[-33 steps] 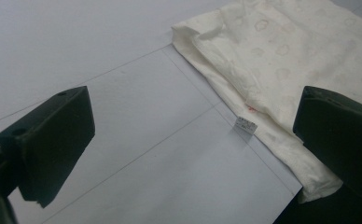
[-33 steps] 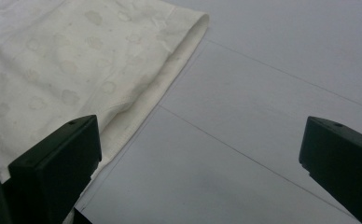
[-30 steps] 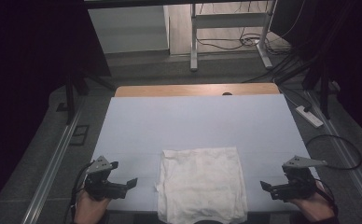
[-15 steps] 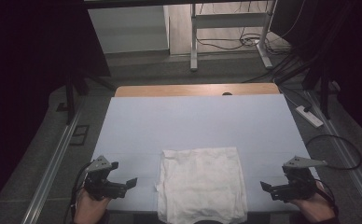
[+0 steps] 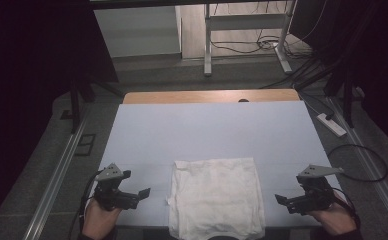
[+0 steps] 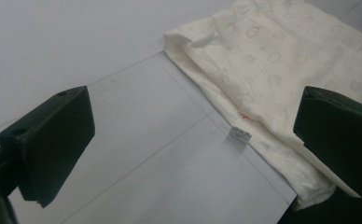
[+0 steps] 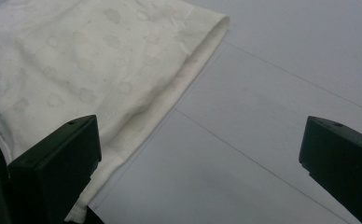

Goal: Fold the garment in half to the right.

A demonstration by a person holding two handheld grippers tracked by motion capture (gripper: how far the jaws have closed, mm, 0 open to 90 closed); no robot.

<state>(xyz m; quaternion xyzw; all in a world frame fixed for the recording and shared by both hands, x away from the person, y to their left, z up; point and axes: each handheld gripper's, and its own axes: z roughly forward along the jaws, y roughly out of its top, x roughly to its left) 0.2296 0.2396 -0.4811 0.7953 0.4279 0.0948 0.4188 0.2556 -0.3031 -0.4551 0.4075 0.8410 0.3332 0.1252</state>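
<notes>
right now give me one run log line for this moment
cloth: folded flat at near table edge | left hand-held gripper: open, beside cloth, apart | right hand-held gripper: open, beside cloth, apart

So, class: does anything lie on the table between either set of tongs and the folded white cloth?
Nothing visible does. Bare table separates the left tongs and the right tongs from the cloth; both sets stand open beside it.

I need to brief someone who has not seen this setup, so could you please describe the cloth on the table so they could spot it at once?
On the pale table, look at the middle of the near edge, between the left gripper and the right gripper. The folded cloth lies flat there, cream-white with a faint printed pattern, touched by neither gripper.
</notes>
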